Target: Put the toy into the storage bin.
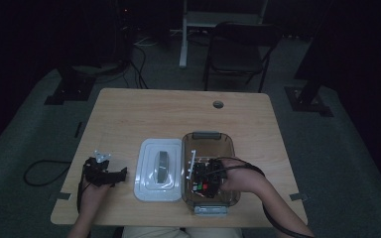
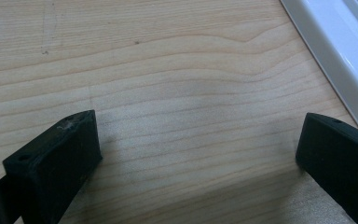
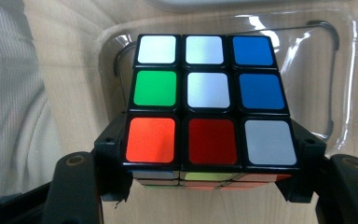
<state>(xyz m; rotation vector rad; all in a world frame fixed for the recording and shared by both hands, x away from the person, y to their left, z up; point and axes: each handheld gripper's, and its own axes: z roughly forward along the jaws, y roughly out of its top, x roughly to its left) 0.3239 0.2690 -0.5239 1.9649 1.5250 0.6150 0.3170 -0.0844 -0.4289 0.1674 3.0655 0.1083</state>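
Note:
A scrambled puzzle cube point(image 3: 207, 100) with white, blue, green, orange and red stickers sits between my right gripper's point(image 3: 209, 186) black jaws, which are shut on its two sides. The high view has that right gripper point(image 1: 206, 176) with the cube point(image 1: 202, 187) low inside the clear plastic container point(image 1: 207, 135), near its front end. The container's clear wall point(image 3: 307, 60) curves behind the cube. My left gripper point(image 1: 119, 177) rests on the table to the left of the white lid point(image 1: 158, 171). Its jaws point(image 2: 200, 154) stand wide open over bare wood, holding nothing.
The white lid's edge point(image 2: 345, 51) lies just right of my left gripper. The wooden table point(image 1: 178, 109) stretches away behind the container, with a small round grommet point(image 1: 218, 104) near the far edge. A chair point(image 1: 238, 49) stands beyond the table. Pale clothing point(image 3: 9, 116) shows beside the container.

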